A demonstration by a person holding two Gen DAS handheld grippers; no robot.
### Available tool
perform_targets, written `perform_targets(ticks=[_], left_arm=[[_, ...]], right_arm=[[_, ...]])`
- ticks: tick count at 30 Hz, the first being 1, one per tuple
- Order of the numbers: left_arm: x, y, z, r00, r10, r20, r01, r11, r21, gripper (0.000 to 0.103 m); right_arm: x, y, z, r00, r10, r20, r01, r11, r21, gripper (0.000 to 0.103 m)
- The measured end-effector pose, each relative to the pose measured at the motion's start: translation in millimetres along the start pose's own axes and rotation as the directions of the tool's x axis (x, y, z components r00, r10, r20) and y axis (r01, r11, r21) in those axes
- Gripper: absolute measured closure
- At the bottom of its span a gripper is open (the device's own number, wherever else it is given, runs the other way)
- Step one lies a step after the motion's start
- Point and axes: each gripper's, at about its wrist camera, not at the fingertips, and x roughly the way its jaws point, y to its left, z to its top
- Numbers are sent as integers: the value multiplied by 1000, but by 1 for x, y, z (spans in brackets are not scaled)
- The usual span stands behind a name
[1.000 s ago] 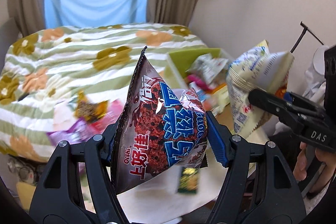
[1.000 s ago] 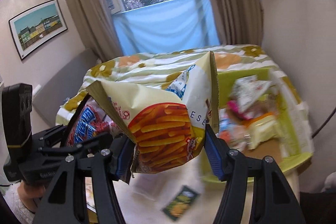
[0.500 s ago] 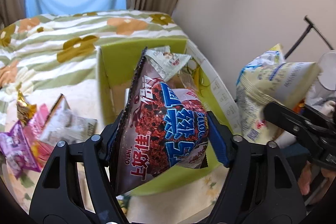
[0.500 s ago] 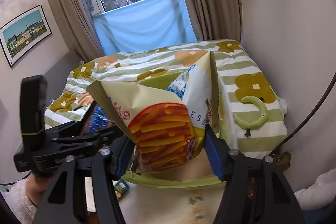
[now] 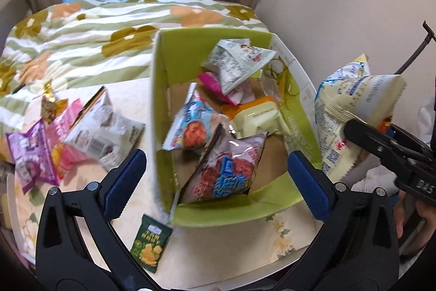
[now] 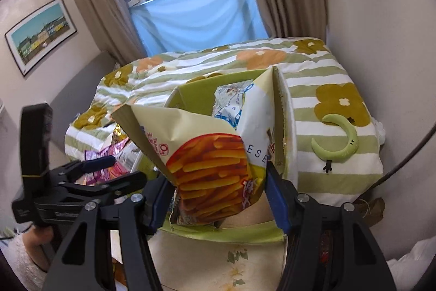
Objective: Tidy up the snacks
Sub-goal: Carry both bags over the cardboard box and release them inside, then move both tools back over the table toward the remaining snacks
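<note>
My left gripper (image 5: 216,158) hangs over the green cardboard box (image 5: 160,89), and its jaws are opening wide with nothing between the pads. The dark red and blue chip bag (image 5: 226,171) lies below it at the near end of the box, among several other packets. My right gripper (image 6: 218,192) is shut on a cream bag printed with orange cheese sticks (image 6: 212,171), held upright over the box's near rim (image 6: 218,233). In the left wrist view that cream bag (image 5: 354,111) and the right gripper (image 5: 381,146) are at the box's right side.
Loose packets lie left of the box: a purple one (image 5: 30,154), a pink one (image 5: 65,146), a grey-white one (image 5: 103,132) and a small green one (image 5: 151,247). Behind is a flowered bed cover (image 5: 95,29) with a green crescent toy (image 6: 343,143). A wall stands close on the right.
Both grippers swung over to the green box. The left jaws spread apart and the dark chip bag dropped out of them into the box. The right grip is unchanged.
</note>
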Motion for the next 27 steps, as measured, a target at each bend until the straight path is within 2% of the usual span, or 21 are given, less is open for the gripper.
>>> perform_targets(ticks=[8, 11, 12, 13, 14, 21, 27], left_arm=[[-4, 13, -7, 999, 35, -3, -35, 999, -25, 1], [-3, 15, -10, 998, 61, -12, -62, 998, -12, 1], [-3, 16, -12, 998, 65, -13, -65, 998, -12, 1], [-3, 17, -14, 998, 66, -15, -66, 998, -14, 1], [-3, 18, -17, 998, 65, -18, -65, 998, -17, 1], [-10, 23, -34, 998, 61, -31, -62, 998, -25, 1], [-34, 27, -37, 997, 74, 6, -74, 997, -28, 1]], right_arm=[[37, -2, 5, 998, -10, -63, 5, 996, -88, 42], [46, -3, 1, 997, -26, -75, 19, 995, -96, 35], [46, -3, 0, 997, -39, -63, 33, 995, -99, 21], [45, -4, -3, 998, -49, -49, 44, 994, -100, 2], [44, -4, -5, 998, -46, -48, 42, 994, -98, 0], [36, -10, -20, 997, -30, -71, 27, 998, -49, 0], [16, -4, -20, 997, -47, -56, 44, 998, -50, 0]])
